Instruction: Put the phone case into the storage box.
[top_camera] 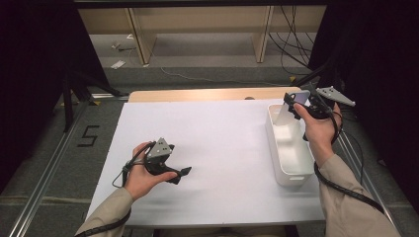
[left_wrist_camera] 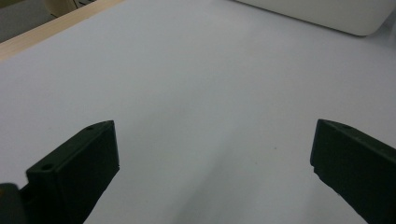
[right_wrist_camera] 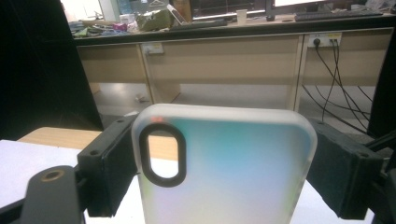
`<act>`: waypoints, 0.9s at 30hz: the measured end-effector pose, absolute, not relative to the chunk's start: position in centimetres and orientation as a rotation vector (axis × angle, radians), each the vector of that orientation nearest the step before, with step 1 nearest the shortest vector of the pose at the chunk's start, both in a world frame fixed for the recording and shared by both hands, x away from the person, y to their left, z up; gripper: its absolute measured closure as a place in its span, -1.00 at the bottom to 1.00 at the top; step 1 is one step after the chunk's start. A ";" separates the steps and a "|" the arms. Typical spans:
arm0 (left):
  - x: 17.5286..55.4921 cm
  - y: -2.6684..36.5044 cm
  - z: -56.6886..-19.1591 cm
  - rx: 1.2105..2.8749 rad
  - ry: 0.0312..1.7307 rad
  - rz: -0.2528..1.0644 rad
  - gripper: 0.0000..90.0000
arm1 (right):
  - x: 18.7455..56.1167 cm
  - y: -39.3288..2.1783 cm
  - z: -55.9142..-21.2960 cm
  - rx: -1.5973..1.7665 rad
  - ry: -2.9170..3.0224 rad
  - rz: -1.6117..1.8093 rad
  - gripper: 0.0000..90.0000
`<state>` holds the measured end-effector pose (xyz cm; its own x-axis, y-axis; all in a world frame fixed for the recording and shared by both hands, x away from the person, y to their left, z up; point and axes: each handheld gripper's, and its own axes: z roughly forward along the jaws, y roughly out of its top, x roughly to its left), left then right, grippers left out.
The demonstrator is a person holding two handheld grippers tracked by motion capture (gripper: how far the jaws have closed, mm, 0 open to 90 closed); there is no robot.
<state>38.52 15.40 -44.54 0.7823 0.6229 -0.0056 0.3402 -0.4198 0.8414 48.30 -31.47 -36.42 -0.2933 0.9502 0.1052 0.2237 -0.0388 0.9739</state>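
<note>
Right gripper (top_camera: 295, 106) raised over the far end of the long white plastic bin (top_camera: 279, 163) at the table's right edge. Its black jaws are clamped on the two long sides of a translucent frosted phone case with a dark-rimmed oval camera cutout (right_wrist_camera: 224, 163); in the high view the case (top_camera: 287, 109) hangs tilted above the bin's far end, clear of the rim, not touching it as far as I can tell.

Left gripper (top_camera: 179, 173) rests low on the white table sheet (top_camera: 222, 148) at near left, jaws spread wide with nothing between them, well apart from the bin.

Judgement: the step in hand looks like carrying the case, either lifting it out of the bin or about to lower it in; the frames do not settle which. If placing, the next move calls for bringing the case down between the bin walls before the jaws let go. If removing, it calls for swinging left over the open sheet and setting the case flat.
</note>
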 end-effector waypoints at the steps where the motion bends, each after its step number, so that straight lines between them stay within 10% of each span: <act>1: 38.5 15.4 -44.5 2.045 0.718 0.385 -0.99 | 48.3 -31.5 -36.4 1.266 1.569 1.383 -0.60; 27: 38.5 15.4 -44.5 2.039 0.717 0.382 -0.99 | 49.7 -31.6 -37.0 1.296 1.567 1.354 -0.60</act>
<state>38.54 15.40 -44.55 0.7830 0.6219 -0.0087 0.3395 -0.4157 0.8437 49.74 -31.60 -37.02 -0.2692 0.9572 0.1065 0.2442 -0.0391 0.9689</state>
